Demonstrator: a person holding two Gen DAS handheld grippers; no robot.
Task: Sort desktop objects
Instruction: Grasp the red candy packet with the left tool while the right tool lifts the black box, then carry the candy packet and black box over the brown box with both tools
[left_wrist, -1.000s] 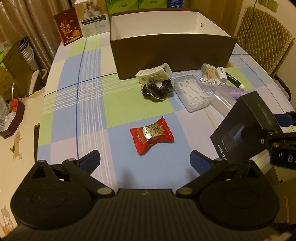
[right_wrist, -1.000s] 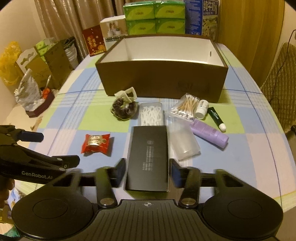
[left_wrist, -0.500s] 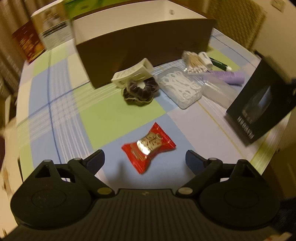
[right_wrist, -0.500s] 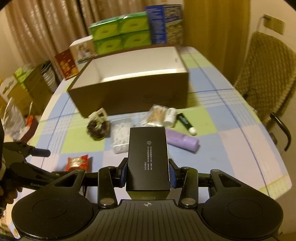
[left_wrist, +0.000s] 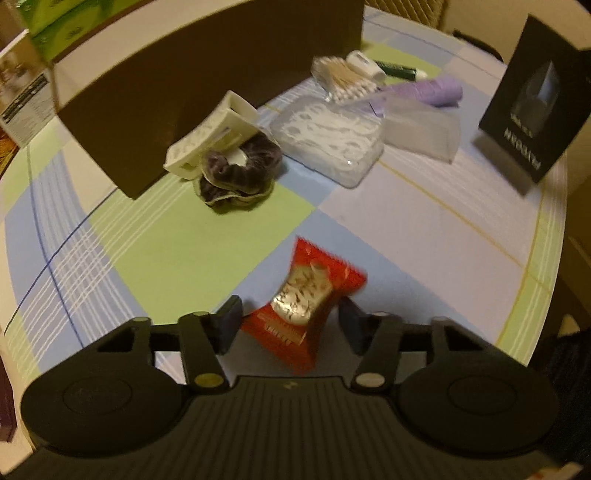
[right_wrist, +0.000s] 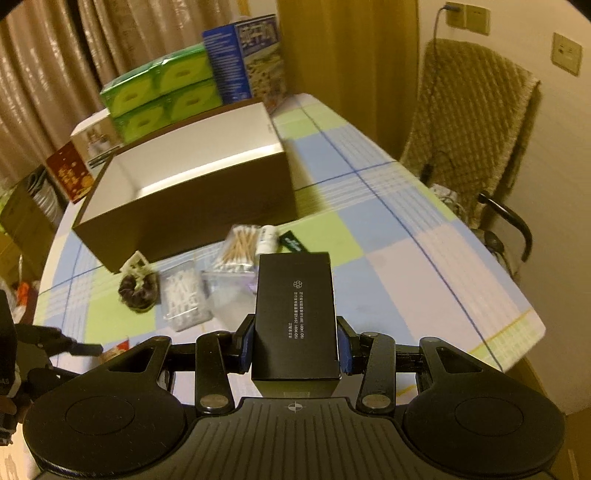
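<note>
Left gripper (left_wrist: 290, 321): jaws have just been closing and now stand narrow on either side of a red foil-wrapped candy packet with a gold label (left_wrist: 308, 299); the blurred wrapper's edges meet both dark pads, but a firm pinch cannot be told. The packet lies on the checked blue, green and white tablecloth (left_wrist: 177, 236).

Right gripper (right_wrist: 295, 347): blue-padded jaws clamped on the two long sides of a flat black rectangular carton with white print (right_wrist: 296, 314), held above the table; the same carton shows at the upper right of the left wrist view.

Beyond the candy: a dark velvet scrunchie (left_wrist: 240, 171) with a cream plastic claw hair clip (left_wrist: 210, 140) resting on it, just beside a clear plastic box of white floss picks (left_wrist: 328, 142). To its right a frosted translucent case (left_wrist: 421, 127), a bag of cotton swabs (left_wrist: 343, 79), a lilac cylindrical tube (left_wrist: 432, 90), a small white bottle (left_wrist: 365, 64) and a dark green tube (left_wrist: 395, 69).

Behind them: a large open brown cardboard box with a white interior (right_wrist: 192, 192), nothing visible inside; green tissue packs (right_wrist: 162, 96) behind it.
</note>
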